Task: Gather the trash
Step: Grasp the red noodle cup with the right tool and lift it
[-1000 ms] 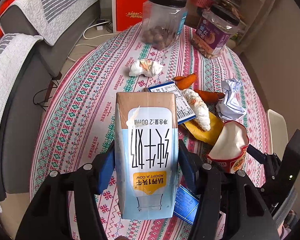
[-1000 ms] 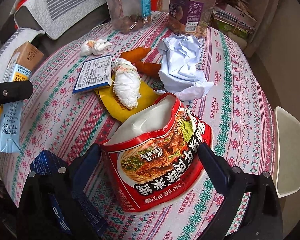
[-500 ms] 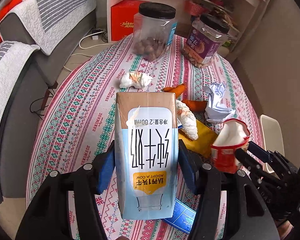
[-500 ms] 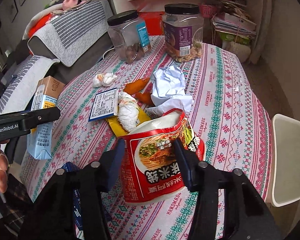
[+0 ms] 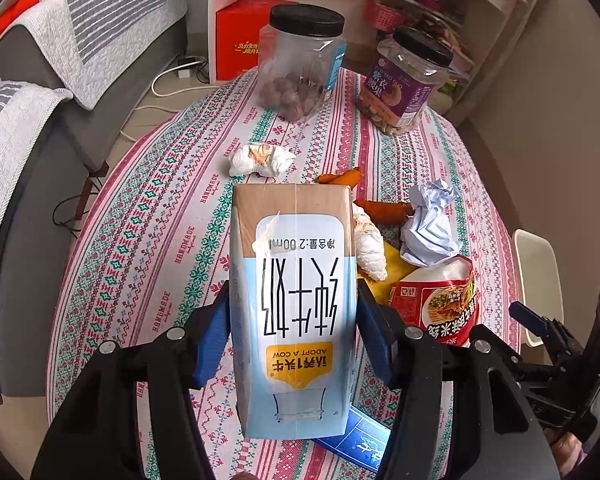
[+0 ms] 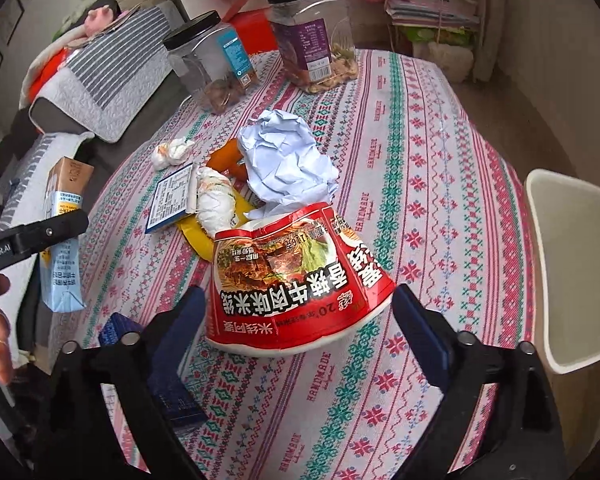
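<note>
My left gripper (image 5: pixel 292 340) is shut on a blue and brown milk carton (image 5: pixel 294 304), held above the table's near edge; the carton also shows in the right wrist view (image 6: pixel 62 236). A crushed red noodle cup (image 6: pixel 296 280) stands upside down on the tablecloth between the wide-open fingers of my right gripper (image 6: pixel 300 320), which do not touch it. It also shows in the left wrist view (image 5: pixel 436 300). Beyond it lie crumpled white paper (image 6: pixel 284 160), two tissue wads (image 6: pixel 216 200) (image 6: pixel 172 152), orange peel (image 6: pixel 226 160) and a yellow wrapper (image 6: pixel 198 236).
Two black-lidded jars (image 6: pixel 210 68) (image 6: pixel 312 36) stand at the table's far side. A small printed box (image 6: pixel 172 196) and a dark blue box (image 6: pixel 160 372) lie on the cloth. A white chair (image 6: pixel 572 264) is at the right, a sofa (image 5: pixel 40 120) at the left.
My right gripper lifted the noodle cup, turned it upside down, set it on the cloth and opened. My left gripper rose slightly with the carton.
</note>
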`<state>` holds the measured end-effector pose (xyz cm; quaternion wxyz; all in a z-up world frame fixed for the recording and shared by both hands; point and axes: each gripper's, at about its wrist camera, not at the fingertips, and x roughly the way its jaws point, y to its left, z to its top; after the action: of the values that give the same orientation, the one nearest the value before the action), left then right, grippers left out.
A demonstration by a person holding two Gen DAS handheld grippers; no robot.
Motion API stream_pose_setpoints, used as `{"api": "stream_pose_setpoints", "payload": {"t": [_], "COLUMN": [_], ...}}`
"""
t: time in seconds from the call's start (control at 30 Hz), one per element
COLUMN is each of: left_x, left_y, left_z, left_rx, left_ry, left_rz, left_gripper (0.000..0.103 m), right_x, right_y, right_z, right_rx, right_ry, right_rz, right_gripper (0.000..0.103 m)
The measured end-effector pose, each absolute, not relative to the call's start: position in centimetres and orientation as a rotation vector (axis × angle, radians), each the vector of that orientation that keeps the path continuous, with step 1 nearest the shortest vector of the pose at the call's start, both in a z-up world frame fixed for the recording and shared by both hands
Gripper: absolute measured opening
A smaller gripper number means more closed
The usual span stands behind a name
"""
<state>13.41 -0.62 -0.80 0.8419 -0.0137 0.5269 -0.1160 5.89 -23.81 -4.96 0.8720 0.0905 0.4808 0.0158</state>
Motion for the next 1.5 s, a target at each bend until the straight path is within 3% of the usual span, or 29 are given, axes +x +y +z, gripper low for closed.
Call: {"api": "stream_pose_setpoints", "payload": {"t": [0.2,0.47,0.53,0.63,0.67,0.7,0.77,0.87,1.07,1.2,1.4,1.47,1.5], "left_x": [13.3,13.6,13.6,13.5,13.5,13.5,13.4,13.2,13.2,12.9,13.2,13.3,13.4], "left_y": [-0.6,-0.5,-0.4,-0.2,-0.2,-0.2,-0.2,-0.3,-0.3,-0.6,0.1,0.4,0.4], "left_z": [-0.9,-1.6,-1.6,-1.1,-1.0,-0.9,-0.8,-0.8,-0.6,-0.4,-0.8,-0.9,-1.0], "left_rx": [-0.033,-0.028,-0.029,-0.032,-0.034,-0.034,-0.037,-0.033,-0.037,-0.030,-0.031,-0.033,-0.034], "left_ry": [1.121,1.144,1.142,1.126,1.122,1.120,1.120,1.117,1.115,1.108,1.117,1.122,1.123], "left_rz": [-0.259,-0.260,-0.255,-0.251,-0.251,-0.253,-0.256,-0.257,-0.260,-0.272,-0.257,-0.248,-0.246], "left_gripper": [0.058,0.058,0.058,0.058,0.058,0.058,0.058,0.058,0.058,0.058,0.058,0.058,0.058], "right_x": [9.6,10.2,10.1,10.0,9.8,9.7,9.3,8.2,6.0,6.4,7.6,8.3,8.7], "right_y": [-22.3,-22.4,-22.5,-23.5,-23.6,-23.6,-23.9,-24.6,-23.3,-23.6,-24.5,-24.6,-24.6], "right_z": [-9.5,-10.2,-9.6,-8.5,-8.2,-8.0,-8.2,-8.0,-8.1,-10.2,-10.6,-10.1,-10.0], "right_rx": [0.078,0.115,0.124,0.211,0.201,0.176,0.202,0.251,0.339,0.584,0.786,0.742,0.717], "right_ry": [1.177,1.086,1.069,1.056,1.053,1.051,1.059,1.074,1.100,1.119,1.005,0.978,0.977], "right_rz": [0.172,0.226,0.221,0.243,0.238,0.229,0.208,0.181,0.280,0.318,0.293,0.248,0.247], "right_gripper": [0.097,0.097,0.091,0.054,0.046,0.045,0.046,0.057,0.058,0.060,0.060,0.045,0.028]}}
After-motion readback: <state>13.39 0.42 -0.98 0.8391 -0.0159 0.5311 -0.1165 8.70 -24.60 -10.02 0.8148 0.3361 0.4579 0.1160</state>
